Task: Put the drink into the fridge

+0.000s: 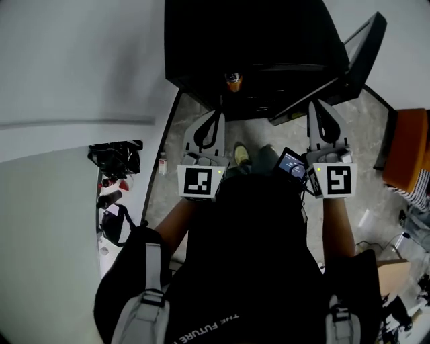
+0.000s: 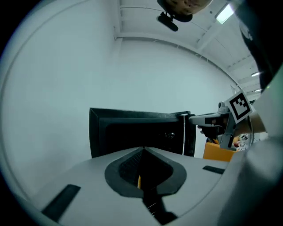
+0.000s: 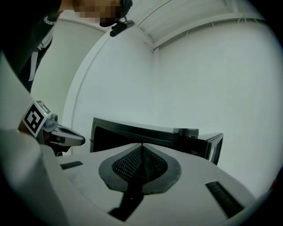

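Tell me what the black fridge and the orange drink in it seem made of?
Fridge: matt black casing, painted metal or plastic, barely any shine. Drink: probably a metal can, by its small orange cylindrical shape; too small to be sure.

Looks like a bare lab or test room, not a home: plain white walls point(image 1: 80, 67), strip light point(image 2: 224, 13) overhead, black mini fridge point(image 1: 255, 40) on a pale tiled floor point(image 1: 366, 134), loose gear point(image 1: 115, 161) heaped alongside.

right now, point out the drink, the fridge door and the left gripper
drink point(image 1: 233, 81): head view, its orange body
fridge door point(image 1: 363, 54): head view, dark panel of the open door
left gripper point(image 1: 218, 107): head view, its closed fingertips
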{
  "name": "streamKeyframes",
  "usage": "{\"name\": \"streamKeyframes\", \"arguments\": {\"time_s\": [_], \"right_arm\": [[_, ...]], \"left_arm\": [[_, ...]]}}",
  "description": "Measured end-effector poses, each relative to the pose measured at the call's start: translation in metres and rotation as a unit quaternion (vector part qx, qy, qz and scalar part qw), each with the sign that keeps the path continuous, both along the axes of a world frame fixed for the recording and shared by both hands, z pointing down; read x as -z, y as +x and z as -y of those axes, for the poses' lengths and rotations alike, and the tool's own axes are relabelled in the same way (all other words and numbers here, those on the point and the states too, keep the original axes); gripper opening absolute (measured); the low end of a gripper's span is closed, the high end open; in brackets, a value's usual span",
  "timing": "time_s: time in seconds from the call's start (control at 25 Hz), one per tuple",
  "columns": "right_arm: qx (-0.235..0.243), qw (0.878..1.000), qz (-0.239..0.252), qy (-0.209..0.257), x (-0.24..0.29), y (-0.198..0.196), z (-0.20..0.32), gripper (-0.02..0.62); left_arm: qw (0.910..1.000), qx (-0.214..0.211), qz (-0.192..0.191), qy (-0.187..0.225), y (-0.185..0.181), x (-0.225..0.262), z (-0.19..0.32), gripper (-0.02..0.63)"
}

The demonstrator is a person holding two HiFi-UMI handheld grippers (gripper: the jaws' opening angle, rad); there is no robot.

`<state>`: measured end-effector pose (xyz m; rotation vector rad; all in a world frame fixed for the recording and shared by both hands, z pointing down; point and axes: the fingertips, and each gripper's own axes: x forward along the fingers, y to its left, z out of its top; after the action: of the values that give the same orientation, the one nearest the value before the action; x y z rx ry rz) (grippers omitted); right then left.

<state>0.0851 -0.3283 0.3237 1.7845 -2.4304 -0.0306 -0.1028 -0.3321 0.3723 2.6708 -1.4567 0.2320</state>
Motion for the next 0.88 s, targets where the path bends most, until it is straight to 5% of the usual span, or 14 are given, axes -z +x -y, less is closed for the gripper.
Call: {"name": "streamKeyframes", "arguments": {"time_s": [0.44, 0.88], "right_arm": [[0.06, 0.998, -0.003, -0.009, 0.014, -0.015, -0.018, 0.017], [0.052, 0.999, -0.005, 0.008, 0.039, 0.008, -0.092, 0.017]], "left_arm": [[0.9999, 0.015, 0.004, -0.001, 0.002, 0.032, -0.035, 0.012], [0.9996, 0.011, -0.021, 0.012, 0.022, 0.066, -0.102, 0.012]]}}
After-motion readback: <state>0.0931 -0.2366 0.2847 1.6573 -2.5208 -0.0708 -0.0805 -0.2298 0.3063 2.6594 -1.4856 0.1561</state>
